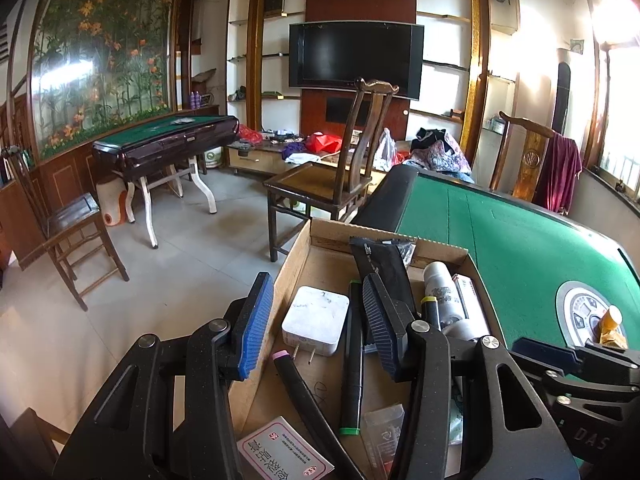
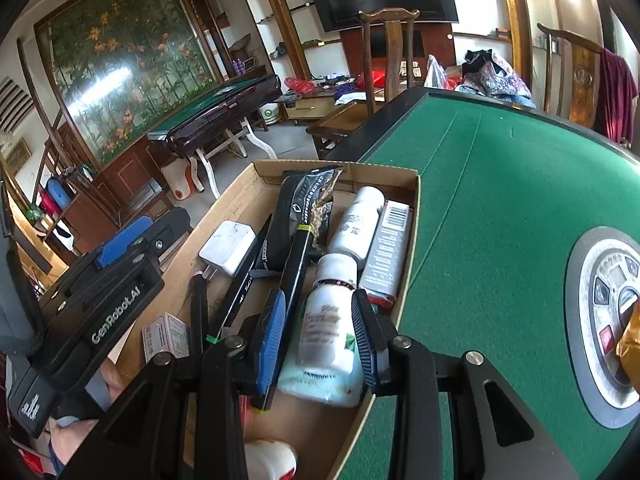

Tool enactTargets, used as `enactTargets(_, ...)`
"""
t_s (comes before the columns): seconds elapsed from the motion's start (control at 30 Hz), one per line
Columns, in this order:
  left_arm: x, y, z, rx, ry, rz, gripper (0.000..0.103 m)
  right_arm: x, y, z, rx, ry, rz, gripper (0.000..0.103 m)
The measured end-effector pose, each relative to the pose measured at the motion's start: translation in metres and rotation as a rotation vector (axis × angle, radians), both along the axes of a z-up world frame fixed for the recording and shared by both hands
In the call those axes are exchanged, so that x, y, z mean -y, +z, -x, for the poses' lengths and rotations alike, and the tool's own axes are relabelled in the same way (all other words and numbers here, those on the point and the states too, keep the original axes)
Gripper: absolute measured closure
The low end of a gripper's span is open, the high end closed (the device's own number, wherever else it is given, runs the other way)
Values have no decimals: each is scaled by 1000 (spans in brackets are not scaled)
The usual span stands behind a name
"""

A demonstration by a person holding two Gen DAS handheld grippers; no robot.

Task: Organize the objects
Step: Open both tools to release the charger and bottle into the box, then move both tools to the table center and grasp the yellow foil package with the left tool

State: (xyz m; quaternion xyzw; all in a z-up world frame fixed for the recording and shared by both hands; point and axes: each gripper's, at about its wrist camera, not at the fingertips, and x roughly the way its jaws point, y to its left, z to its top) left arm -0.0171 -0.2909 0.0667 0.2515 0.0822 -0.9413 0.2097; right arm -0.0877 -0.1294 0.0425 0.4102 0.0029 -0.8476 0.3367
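Right, right claw (image 2: 318, 344) is clamped on a white plastic pill bottle with a white cap and pale label (image 2: 326, 320): blue ribbed pads press both sides of its body. The bottle lies cap-forward at the near right end of the shallow brown cardboard box (image 2: 256, 184), with a pale blue-white soft pack (image 2: 320, 384) showing beneath it.

Just ahead of its cap: a second white bottle (image 2: 358, 220) lying down, and beside that a grey carton with a barcode (image 2: 386, 252) against the box's right wall. To the left, a long black marker with a yellow band (image 2: 298, 260) runs lengthwise and overlaps a black foil pouch (image 2: 302, 208). Further left, a white square plug charger (image 2: 227, 248), more black pens, and a small white printed carton (image 2: 166, 338).

Left claw (image 1: 316, 320) hangs partly open over the box's left side, nothing between its pads. Its left blue pad sits outside the box wall, the right one over the contents. Below it, the charger (image 1: 315, 320), a black marker with a green end (image 1: 352, 360), a pink-tipped black pen (image 1: 304, 392), and a white card with red print (image 1: 284, 452).

The box sits on the left edge of the green felt bench (image 2: 500, 200), overhanging the tiled floor. Round grey control panel (image 2: 608, 320) set in the felt to the right, an orange-yellow item (image 2: 630, 344) on it.
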Motion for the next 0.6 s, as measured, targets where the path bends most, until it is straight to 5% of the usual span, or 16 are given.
enactTargets(0.3, -4, 7, -8, -59, -26, -12, 56, -55, 9, -6, -6, -62, 38, 69)
enactTargets(0.6, -30, 23, -15, -53, -131, -32, 56, -208, 4, 15, -3, -350, 69, 69)
